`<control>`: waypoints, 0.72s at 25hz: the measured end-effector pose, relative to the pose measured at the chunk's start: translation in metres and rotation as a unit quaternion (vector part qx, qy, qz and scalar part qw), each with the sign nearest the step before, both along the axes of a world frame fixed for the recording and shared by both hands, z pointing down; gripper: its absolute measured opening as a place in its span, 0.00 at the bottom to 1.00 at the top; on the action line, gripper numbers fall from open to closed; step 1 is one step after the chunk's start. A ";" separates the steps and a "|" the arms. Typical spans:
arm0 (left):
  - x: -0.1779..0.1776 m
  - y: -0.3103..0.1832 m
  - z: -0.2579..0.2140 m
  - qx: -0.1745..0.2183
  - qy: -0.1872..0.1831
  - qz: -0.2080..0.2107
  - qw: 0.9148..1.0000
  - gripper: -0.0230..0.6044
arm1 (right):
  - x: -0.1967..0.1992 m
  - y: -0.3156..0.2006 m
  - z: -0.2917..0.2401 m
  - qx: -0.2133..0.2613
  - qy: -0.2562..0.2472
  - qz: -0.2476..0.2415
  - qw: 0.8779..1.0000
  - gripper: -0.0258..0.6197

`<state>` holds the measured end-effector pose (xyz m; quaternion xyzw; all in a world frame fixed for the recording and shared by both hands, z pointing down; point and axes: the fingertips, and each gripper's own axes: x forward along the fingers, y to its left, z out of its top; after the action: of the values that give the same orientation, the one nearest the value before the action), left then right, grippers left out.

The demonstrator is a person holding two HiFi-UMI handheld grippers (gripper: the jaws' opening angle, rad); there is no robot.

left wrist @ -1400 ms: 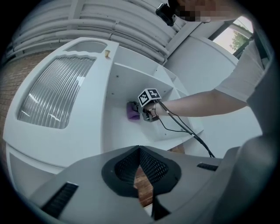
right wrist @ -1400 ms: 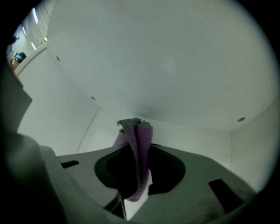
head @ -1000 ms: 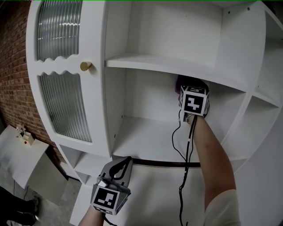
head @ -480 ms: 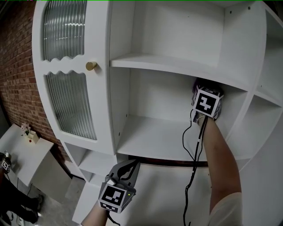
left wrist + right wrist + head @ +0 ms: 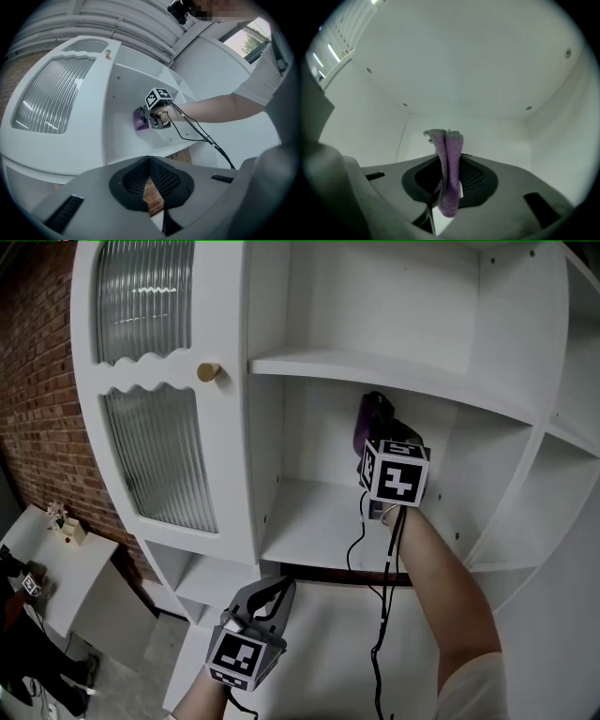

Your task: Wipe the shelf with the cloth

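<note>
A purple cloth (image 5: 372, 424) is pinched in my right gripper (image 5: 380, 442), which is shut on it inside the middle compartment of the white cabinet. The cloth is held up close to the compartment's back wall, above the white shelf board (image 5: 314, 521). In the right gripper view the cloth (image 5: 449, 173) stands folded between the jaws of the right gripper (image 5: 447, 161), with the white back wall behind it. My left gripper (image 5: 273, 589) hangs low in front of the cabinet, shut and empty. The left gripper view shows the cloth (image 5: 139, 120) ahead of the right gripper (image 5: 151, 119).
A ribbed-glass door (image 5: 159, 456) with a brass knob (image 5: 208, 372) closes the cabinet's left side. Another shelf (image 5: 375, 371) lies just above my right gripper. A black cable (image 5: 381, 615) trails down my right forearm. A brick wall (image 5: 37, 381) and a low white table (image 5: 56, 554) are at left.
My right gripper with the cloth swung right along the back wall, then back left, and more of the cloth now shows. The left gripper stayed low and shut.
</note>
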<state>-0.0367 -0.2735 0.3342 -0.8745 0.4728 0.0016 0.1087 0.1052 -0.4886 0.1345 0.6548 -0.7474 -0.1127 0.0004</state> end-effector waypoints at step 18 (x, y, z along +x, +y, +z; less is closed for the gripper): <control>-0.048 -0.013 0.011 0.008 -0.005 -0.023 1.000 0.06 | -0.150 -0.044 0.032 -0.006 0.025 -0.087 0.996 0.17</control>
<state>-0.0843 -0.2866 0.3454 -0.8622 0.4926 -0.0018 0.1180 -0.0447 -0.5323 0.1662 0.5838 -0.8021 -0.1246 0.0130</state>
